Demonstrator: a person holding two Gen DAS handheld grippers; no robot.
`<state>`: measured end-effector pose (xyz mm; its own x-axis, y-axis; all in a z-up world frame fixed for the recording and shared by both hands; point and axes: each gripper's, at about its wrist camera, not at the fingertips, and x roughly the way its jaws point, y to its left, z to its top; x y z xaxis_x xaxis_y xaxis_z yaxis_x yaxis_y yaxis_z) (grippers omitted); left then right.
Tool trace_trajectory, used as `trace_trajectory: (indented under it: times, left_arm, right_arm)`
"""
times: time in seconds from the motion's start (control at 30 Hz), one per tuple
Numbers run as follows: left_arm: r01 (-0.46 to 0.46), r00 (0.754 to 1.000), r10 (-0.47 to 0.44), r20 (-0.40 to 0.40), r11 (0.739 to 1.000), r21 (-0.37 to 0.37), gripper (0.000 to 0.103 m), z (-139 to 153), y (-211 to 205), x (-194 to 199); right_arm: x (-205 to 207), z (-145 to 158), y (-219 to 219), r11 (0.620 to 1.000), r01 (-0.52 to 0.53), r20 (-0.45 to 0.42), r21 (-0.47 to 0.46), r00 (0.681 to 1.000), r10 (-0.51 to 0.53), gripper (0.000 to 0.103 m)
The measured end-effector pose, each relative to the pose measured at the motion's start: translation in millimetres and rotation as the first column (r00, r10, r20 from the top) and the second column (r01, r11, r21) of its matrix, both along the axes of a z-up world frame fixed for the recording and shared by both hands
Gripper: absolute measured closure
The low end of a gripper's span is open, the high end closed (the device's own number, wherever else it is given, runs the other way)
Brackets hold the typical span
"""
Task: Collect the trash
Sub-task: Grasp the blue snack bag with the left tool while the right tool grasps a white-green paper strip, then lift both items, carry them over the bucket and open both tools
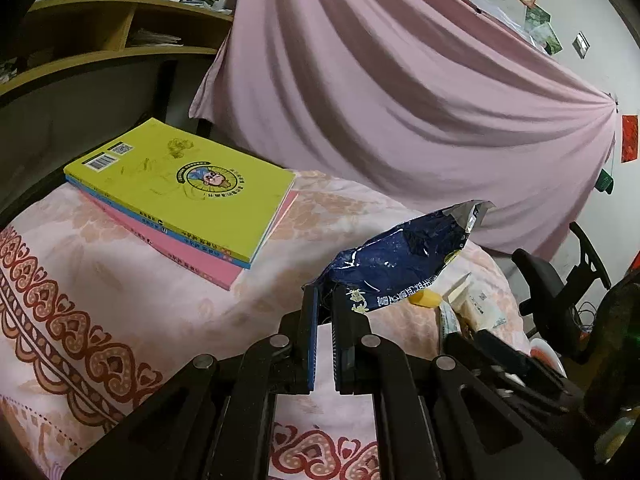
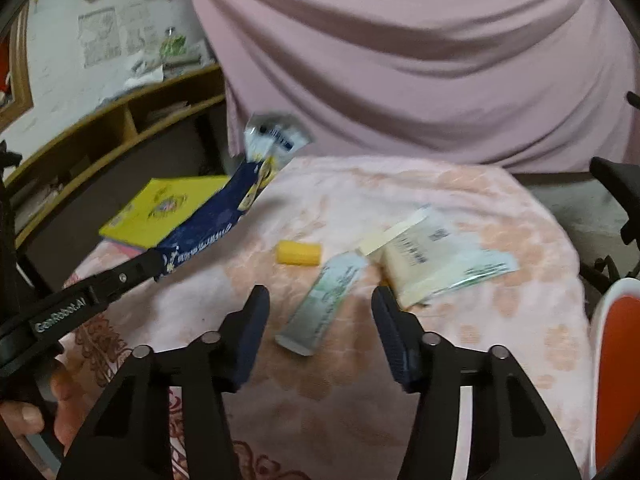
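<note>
Evidently the left tool (image 1: 323, 294) is clamped on the blue snack bag's (image 1: 400, 258) corner to lift it clear of the bed (image 2: 460, 200), while the right tool (image 2: 320, 304), fingers apart, straddles the tube (image 2: 324, 300) just beside that bag.

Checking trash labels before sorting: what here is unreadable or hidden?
- Crinkled dark blue snack bag: top blurred in right wrist view.
- Grey-green squeeze tube: print too small, right wrist view.
- Pink and blue books under the yellow book: covers hidden, left wrist view.
</note>
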<state>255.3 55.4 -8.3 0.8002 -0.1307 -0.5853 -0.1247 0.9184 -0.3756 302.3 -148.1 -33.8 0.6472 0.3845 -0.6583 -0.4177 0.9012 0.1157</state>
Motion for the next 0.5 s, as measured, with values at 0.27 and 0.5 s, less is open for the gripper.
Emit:
trace_trajectory:
  times: [0.27,0.5]
  left_arm:
    - [0.011,1.000,-0.011,-0.009,1.000,-0.002,0.099,0,-1,-2]
    - [0.032,0.999,-0.032,0.029,0.999,-0.008,0.099,4,-4,-7]
  right_arm:
    - [5,-6,-1,1.000,0.018,-0.039,-0.009,0.999,-0.018,0.080]
    - [-9,0,-7,1.000,-0.007,0.008,-0.006,1.000,0.007,0.085]
